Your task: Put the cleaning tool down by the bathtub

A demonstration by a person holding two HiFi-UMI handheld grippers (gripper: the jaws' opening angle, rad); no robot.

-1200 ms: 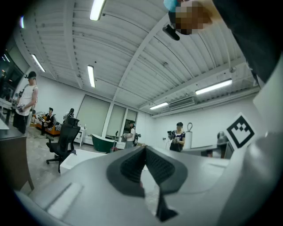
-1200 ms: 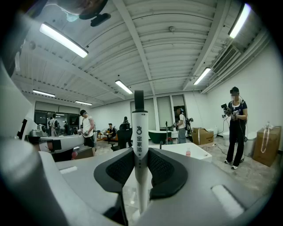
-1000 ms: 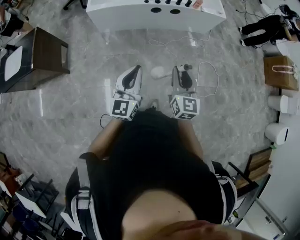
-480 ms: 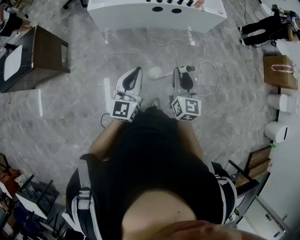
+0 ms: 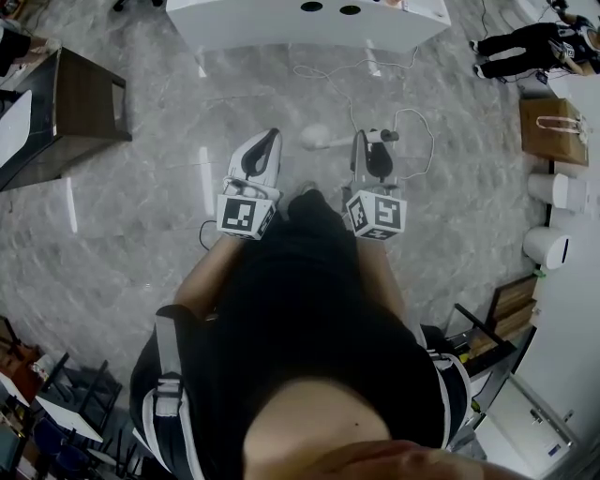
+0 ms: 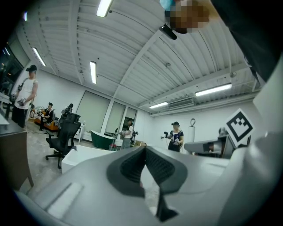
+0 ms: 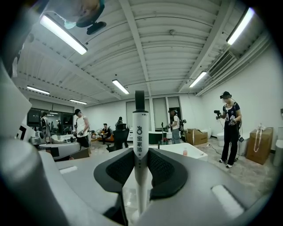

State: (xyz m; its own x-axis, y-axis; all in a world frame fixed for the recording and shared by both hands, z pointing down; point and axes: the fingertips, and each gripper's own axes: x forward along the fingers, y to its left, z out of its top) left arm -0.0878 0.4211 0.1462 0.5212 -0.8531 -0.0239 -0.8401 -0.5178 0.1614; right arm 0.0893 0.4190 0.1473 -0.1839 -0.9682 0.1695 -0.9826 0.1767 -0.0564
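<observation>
In the head view my right gripper (image 5: 367,142) is shut on the cleaning tool (image 5: 322,141), a white stick that lies crosswise with its round white head to the left and its black end just right of the jaws. From the right gripper view the white handle (image 7: 140,132) stands upright between the pads of the right gripper (image 7: 140,161), which press on it. My left gripper (image 5: 266,141) hangs beside it, shut and empty; its pads meet in the left gripper view (image 6: 145,152). The white bathtub (image 5: 281,23) stands on the floor ahead, also in sight as the bathtub (image 7: 188,150) past the jaws.
A dark wooden table (image 5: 89,98) stands left. A white cable (image 5: 412,127) loops on the floor by the bathtub. A paper bag (image 5: 548,131) and white cylinders (image 5: 553,192) line the right side, near a person (image 5: 525,42). An office chair (image 6: 62,137) stands beyond.
The head view has drifted, so the bathtub sits higher in the picture. Both grippers stay side by side and the tool stays in the right one.
</observation>
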